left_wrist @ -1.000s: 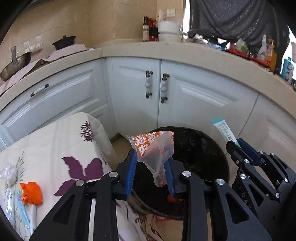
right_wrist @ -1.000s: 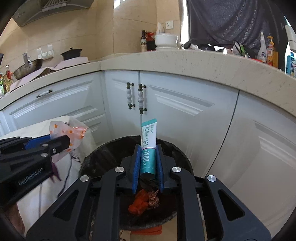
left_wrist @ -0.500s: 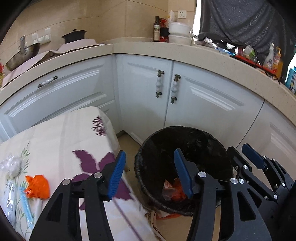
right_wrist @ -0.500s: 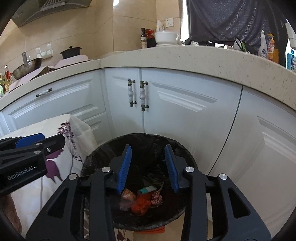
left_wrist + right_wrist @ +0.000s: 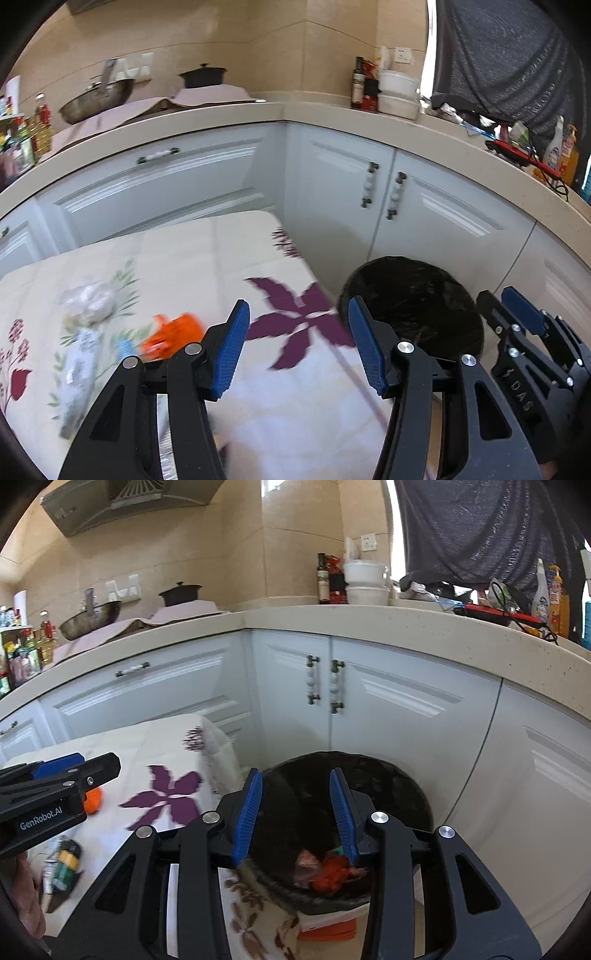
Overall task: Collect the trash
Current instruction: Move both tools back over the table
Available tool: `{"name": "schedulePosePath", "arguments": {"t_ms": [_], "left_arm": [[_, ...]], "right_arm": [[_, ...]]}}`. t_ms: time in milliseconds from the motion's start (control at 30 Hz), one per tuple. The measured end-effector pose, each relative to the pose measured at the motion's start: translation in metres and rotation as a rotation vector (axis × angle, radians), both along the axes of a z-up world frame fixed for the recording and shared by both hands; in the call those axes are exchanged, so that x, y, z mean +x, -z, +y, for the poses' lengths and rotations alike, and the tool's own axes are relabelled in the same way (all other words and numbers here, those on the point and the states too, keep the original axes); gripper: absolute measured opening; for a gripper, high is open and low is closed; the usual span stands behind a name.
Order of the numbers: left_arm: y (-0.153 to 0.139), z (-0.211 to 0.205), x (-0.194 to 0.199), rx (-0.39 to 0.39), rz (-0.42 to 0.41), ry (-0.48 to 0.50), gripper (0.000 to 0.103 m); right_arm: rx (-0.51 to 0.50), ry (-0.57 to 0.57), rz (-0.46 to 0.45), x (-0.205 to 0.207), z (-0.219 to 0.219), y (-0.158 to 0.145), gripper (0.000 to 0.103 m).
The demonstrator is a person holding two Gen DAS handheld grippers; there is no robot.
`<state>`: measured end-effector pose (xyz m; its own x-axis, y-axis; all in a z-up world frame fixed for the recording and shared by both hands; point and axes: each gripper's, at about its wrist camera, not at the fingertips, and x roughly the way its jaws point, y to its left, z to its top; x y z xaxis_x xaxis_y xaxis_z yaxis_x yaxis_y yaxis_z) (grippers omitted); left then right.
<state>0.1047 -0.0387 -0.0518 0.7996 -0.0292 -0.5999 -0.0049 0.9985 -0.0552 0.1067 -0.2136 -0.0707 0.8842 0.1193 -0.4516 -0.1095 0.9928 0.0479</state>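
Both wrappers have dropped into the bin (image 5: 402, 786), orange scraps (image 5: 330, 875) on its bottom. Left gripper (image 5: 299, 343), spread and empty, has swung over the tablecloth (image 5: 192, 258)'s right edge; right gripper (image 5: 295, 808) hangs spread above the bin. Orange trash (image 5: 171, 334) lies near the cloth's left edge.

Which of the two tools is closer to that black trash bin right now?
Right. The right tool hangs open above the bin, trash visible below. The left tool, also open, is over the flowered table beside the bin.
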Motion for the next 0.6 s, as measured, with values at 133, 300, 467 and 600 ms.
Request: {"name": "schedulePosePath", "arguments": {"t_ms": [133,300,467,600], "left_arm": [[0.001,0.029,-0.019,-0.002,0.006,-0.058,0.057],[0.009,0.063,-0.042,0.009,0.02,-0.134,0.059],[0.022,0.093,-0.061,0.007,0.054,-0.208,0.06],[0.033,0.11,-0.078,-0.002,0.082,-0.252,0.06]], "right_arm": [[0.004,-0.048,-0.002,-0.014,0.021,-0.005,0.038],[0.011,-0.118,0.005,-0.031,0.05,-0.005,0.038],[0.007,-0.184,0.025,-0.046,0.077,-0.001,0.038],[0.002,-0.23,0.048,-0.059,0.096,0.006,0.038]]}}
